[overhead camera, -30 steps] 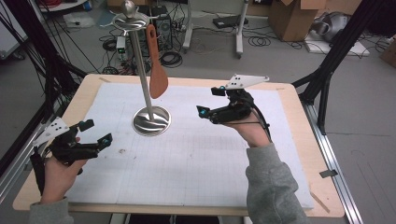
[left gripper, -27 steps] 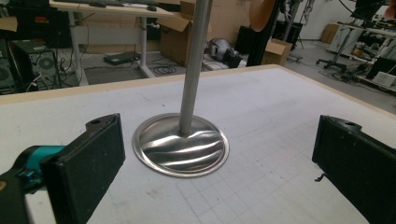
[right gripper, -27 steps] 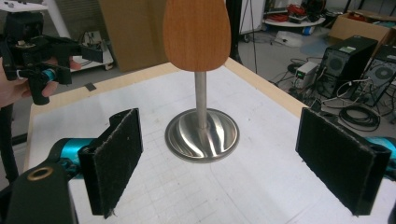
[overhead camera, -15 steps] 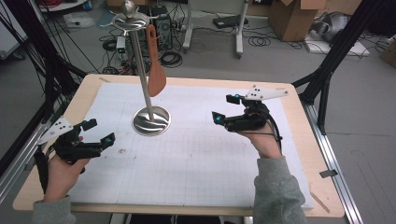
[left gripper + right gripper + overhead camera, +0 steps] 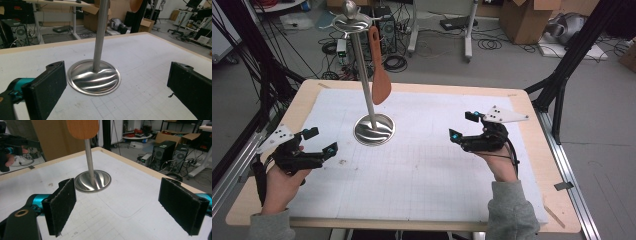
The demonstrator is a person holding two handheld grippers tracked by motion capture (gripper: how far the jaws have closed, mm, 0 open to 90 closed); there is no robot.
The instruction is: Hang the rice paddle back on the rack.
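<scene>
Your left gripper and right gripper gape wide, empty, either side of the stand; spatula hangs above.

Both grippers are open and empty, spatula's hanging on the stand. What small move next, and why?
Probably ease the right gripper forward and up toward the wooden spatula. It hangs from the top of the metal stand, clear of the table. Both grippers' jaws stand wide apart and hold nothing, and the spatula hangs on the stand's right-hand side.
</scene>
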